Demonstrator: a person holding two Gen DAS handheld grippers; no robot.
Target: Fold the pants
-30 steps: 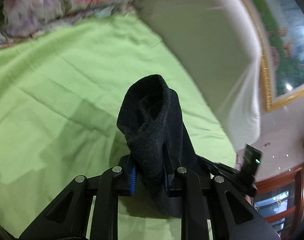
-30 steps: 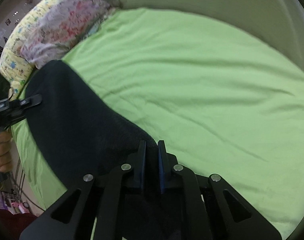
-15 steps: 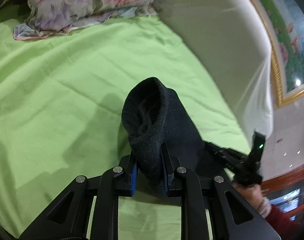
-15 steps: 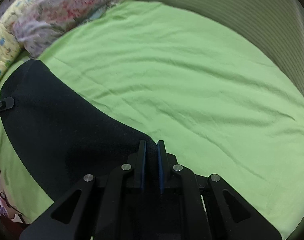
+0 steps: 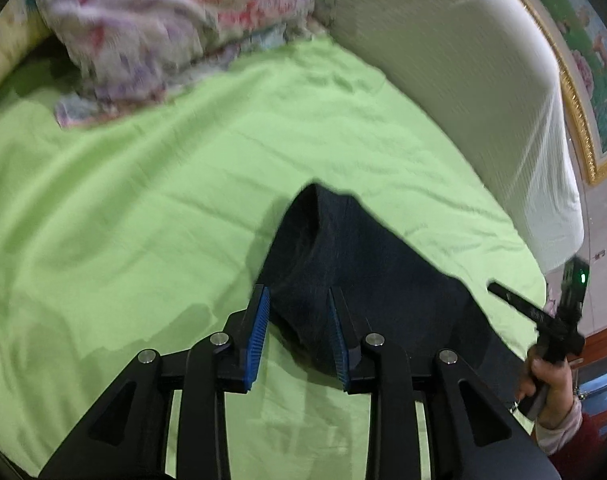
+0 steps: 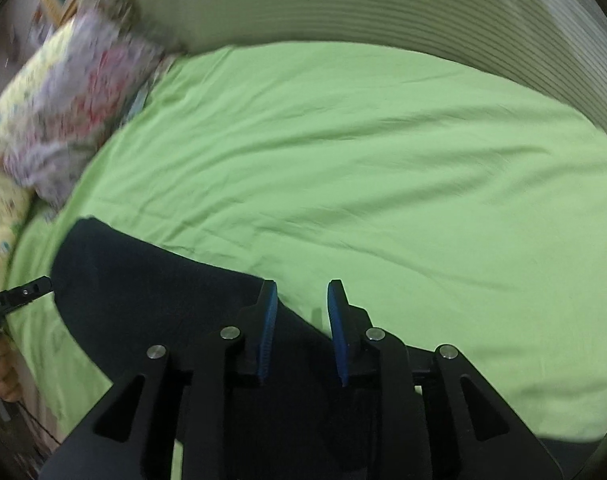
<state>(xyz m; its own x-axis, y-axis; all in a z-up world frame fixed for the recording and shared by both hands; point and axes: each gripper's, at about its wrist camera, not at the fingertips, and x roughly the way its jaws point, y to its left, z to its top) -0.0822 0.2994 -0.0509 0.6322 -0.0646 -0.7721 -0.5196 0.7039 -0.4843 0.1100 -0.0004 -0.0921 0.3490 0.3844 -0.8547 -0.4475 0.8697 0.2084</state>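
Dark navy pants (image 5: 363, 272) lie on the green bed sheet (image 5: 143, 220). In the left wrist view one end of them rises to a loose peak between the fingers of my left gripper (image 5: 297, 292). Its jaws are opening and the blue pads stand apart from the cloth's sides. In the right wrist view the pants (image 6: 151, 292) spread as a flat dark band to the lower left. My right gripper (image 6: 301, 292) hovers over their near edge with its jaws opening. Green sheet shows between its fingertips, and cloth lies further back under the fingers.
Floral pillows (image 5: 151, 32) are piled at the far left of the bed, and a cream ribbed headboard (image 6: 423, 12) curves along the back. A framed painting (image 5: 583, 92) hangs at the right. A hand (image 5: 551, 384) holds the other gripper at the bed's right edge.
Both pairs of jaws have gone from shut on the pants to apart. The bunched end held up in the left gripper has slumped lower and wider on the sheet.
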